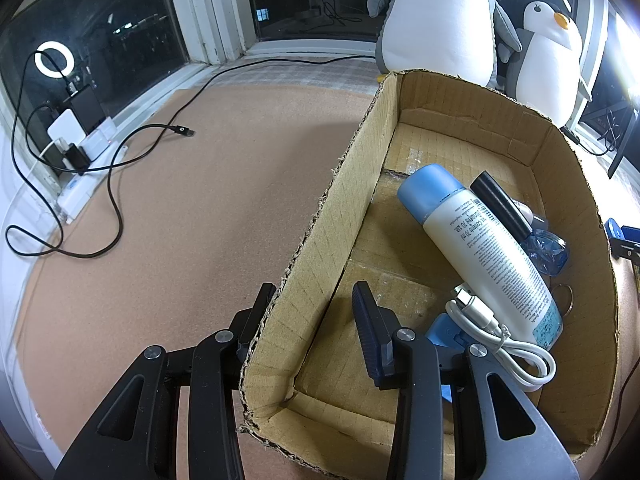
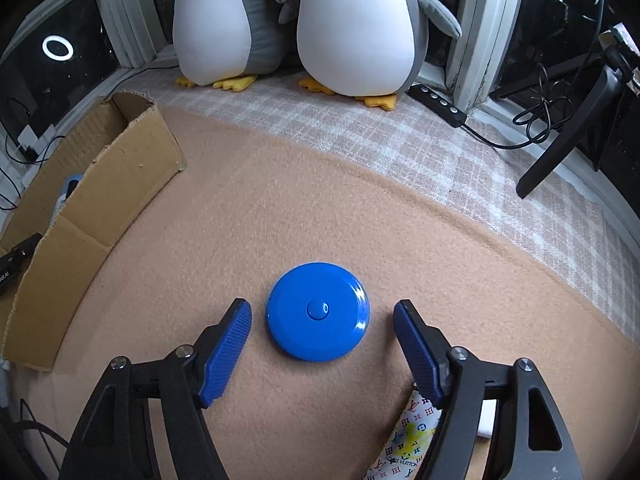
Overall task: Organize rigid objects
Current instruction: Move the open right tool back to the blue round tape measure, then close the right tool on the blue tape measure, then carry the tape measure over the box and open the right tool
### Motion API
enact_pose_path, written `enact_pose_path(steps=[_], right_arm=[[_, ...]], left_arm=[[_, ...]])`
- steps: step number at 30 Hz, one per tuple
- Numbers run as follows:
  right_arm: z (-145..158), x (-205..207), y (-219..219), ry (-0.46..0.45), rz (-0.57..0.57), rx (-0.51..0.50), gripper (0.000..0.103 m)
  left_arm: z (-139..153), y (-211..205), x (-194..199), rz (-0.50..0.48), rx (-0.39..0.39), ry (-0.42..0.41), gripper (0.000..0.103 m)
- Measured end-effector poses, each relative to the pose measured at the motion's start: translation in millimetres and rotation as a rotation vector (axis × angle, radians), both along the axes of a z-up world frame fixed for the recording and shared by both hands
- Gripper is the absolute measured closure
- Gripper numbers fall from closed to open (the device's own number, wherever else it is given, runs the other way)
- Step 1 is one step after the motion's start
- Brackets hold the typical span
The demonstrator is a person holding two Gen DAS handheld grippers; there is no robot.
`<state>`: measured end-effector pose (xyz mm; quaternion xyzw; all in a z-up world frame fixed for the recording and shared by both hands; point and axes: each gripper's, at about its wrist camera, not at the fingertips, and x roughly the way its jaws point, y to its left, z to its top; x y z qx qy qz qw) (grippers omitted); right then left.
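Left wrist: bottle (image 1: 484, 248) label partly readable, "70 ml", lying in cardboard box (image 1: 320, 216); left gripper (image 1: 312, 308) angled down, clenched on box wall. Right wrist: right gripper (image 2: 322, 322) released, tilted down, straddling blue round disc (image 2: 318, 316) on blanket (image 2: 440, 260), pads clear; patterned pouch (image 2: 404, 440) reads "VUITTON".

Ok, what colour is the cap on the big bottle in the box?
Light blue; the bottle body is white with dark print. It shows best in the left wrist view, lying in the cardboard box.
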<state>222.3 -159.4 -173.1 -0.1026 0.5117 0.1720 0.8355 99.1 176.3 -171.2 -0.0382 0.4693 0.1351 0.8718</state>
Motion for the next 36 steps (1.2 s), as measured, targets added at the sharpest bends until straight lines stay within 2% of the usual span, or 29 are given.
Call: enact_pose_path(steps=[4, 6, 7, 20, 36], right_arm=[[-0.9, 1.3, 0.3, 0.002, 0.001, -0.008, 0.043], [0.0, 2.2, -0.3, 0.003, 0.0, -0.007, 0.056], [0.7, 2.5, -0.5, 0.003, 0.0, -0.007, 0.057], [11.2, -5.2, 11.3, -0.023, 0.019, 0.002, 0.057], [66.6, -18.3, 75.8, -0.133, 0.128, 0.077, 0.057]], left_arm=[[0.0, -0.1, 0.0, 0.0, 0.0, 0.0, 0.065], [0.0, 0.7, 0.1, 0.0, 0.0, 0.0, 0.065], [0.0, -0.1, 0.1, 0.0, 0.0, 0.0, 0.065], [-0.2, 0.4, -0.1, 0.001, -0.001, 0.0, 0.065], [-0.4, 0.1, -0.3, 0.001, 0.0, 0.0, 0.066]])
